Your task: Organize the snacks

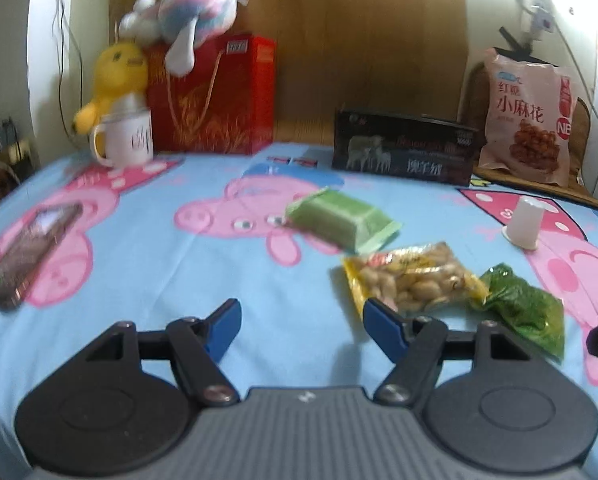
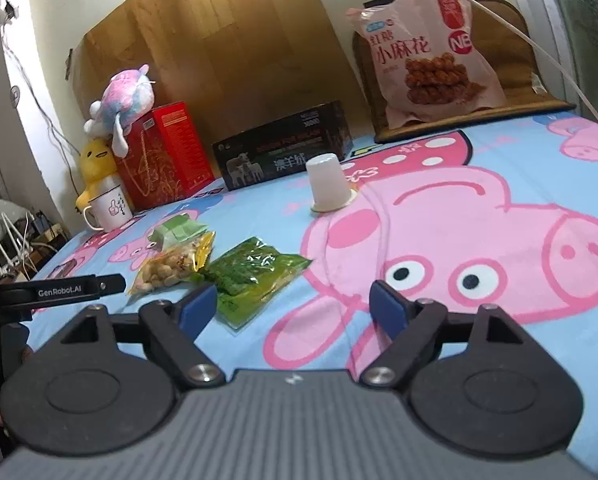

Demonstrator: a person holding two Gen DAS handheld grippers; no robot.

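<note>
Two grippers (image 1: 303, 320) (image 2: 293, 304) open, three snack packets (image 2: 255, 276), one cup (image 2: 331, 188)

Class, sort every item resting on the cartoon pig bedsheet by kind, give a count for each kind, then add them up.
Snack packets: 4 (pale green wrapped block, yellow nut bag, dark green crinkly bag, large pink twist-snack bag)
Boxes: 2 (red gift box, black carton)
Cups: 2 (white mug, upturned white plastic cup)
Plush toys: 2 (yellow duck, pink-blue plush)
Phones: 1 (dark smartphone)
Total: 11
</note>
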